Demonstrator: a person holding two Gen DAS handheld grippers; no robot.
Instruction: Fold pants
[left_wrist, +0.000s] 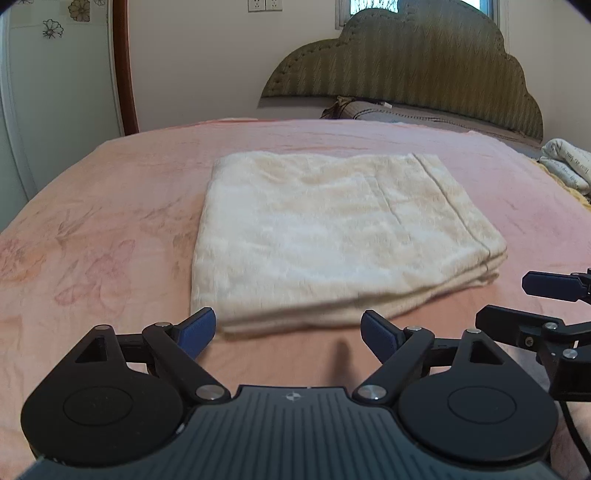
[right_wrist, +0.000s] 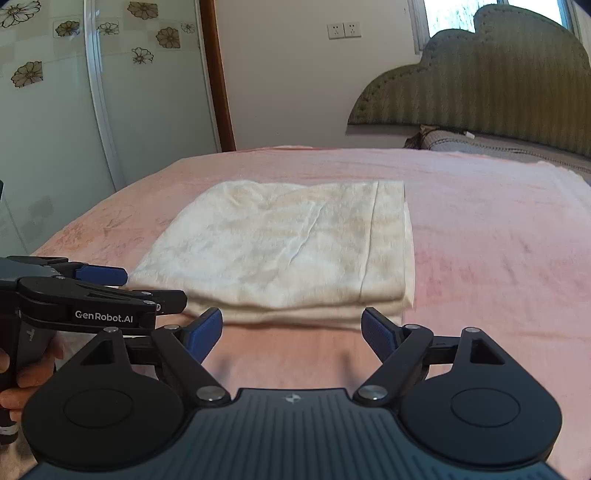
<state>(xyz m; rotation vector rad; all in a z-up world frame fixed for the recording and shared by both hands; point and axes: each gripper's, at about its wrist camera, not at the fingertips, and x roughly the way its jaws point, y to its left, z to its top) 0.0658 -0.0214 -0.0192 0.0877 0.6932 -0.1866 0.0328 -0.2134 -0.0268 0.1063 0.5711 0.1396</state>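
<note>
Pink floral bedspread (left_wrist: 110, 206) carries the cream fleece pants (left_wrist: 332, 236), folded into a flat rectangle just ahead of both jaws. Left gripper (left_wrist: 288, 334) and right gripper (right_wrist: 291, 332) angle downward side by side, jaws spread, nothing between them, clear of the cloth.

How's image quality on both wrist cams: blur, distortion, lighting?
Left wrist: the folded cream pants are soft along the near edge, likely motion blur; fisheye bows the pink bedspread; corners vignetted. Right wrist: the same pants are slightly smeared; the window is blown out; light is soft, with faint shadows before the open jaws.
</note>
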